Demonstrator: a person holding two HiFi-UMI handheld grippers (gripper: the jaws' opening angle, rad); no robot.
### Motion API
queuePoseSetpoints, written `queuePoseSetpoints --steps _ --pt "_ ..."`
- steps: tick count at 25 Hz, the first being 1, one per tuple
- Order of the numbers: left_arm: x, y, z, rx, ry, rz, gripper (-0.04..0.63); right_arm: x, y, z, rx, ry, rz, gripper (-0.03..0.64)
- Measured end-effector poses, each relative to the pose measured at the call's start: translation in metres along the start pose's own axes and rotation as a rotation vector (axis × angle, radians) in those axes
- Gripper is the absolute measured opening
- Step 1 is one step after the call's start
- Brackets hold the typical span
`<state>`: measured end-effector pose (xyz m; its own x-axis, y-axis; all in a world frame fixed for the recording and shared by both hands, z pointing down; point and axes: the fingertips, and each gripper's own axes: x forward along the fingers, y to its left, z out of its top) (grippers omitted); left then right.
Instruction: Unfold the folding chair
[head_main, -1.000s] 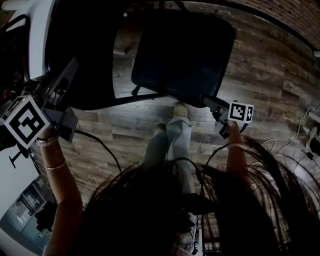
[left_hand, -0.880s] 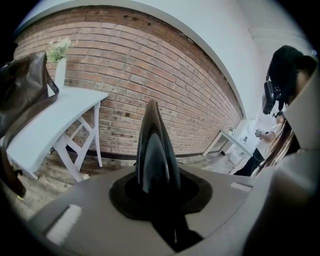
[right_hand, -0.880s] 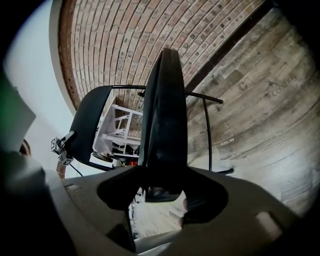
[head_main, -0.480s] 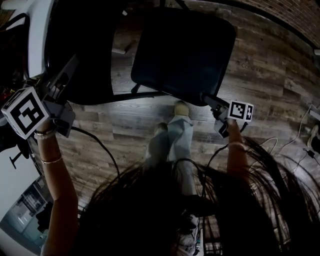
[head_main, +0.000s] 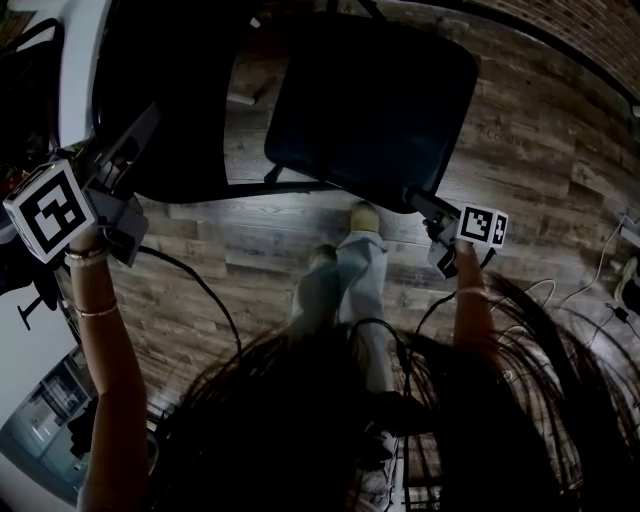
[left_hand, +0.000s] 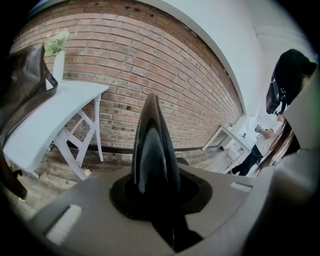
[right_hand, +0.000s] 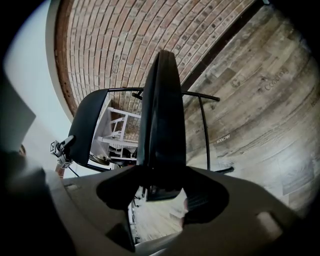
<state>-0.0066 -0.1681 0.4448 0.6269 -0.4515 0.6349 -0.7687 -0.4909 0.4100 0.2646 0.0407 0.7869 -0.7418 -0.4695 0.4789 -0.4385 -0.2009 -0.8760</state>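
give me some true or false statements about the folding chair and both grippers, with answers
1. The right gripper grips a corner of the black rectangular chair seat. True.
2. The left gripper is empty. False: it is closed on the edge of the black curved backrest.
3. The floor is grey-brown wood planks. True.
4. The seat lies flat on the floor. False: it is held well above the floor.
5. A white table stands by the red brick wall. True.
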Motion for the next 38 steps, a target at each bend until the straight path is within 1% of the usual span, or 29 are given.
queuePoseSetpoints --steps 12,23,38 --pt "0.003 0.01 -0.006 -0.033 0.03 -0.026 0.075 0.001 -0.012 -0.006 0.039 -0.002 -0.025 0.265" --pt "0.006 0.019 -0.014 -0.042 0.077 -0.038 0.075 0.003 -0.023 -0.012 0.073 0.009 -0.044 0.27" --pt "0.007 0.029 -0.022 -0.049 0.107 -0.066 0.075 0.003 -0.034 -0.02 0.102 0.025 -0.076 0.275"
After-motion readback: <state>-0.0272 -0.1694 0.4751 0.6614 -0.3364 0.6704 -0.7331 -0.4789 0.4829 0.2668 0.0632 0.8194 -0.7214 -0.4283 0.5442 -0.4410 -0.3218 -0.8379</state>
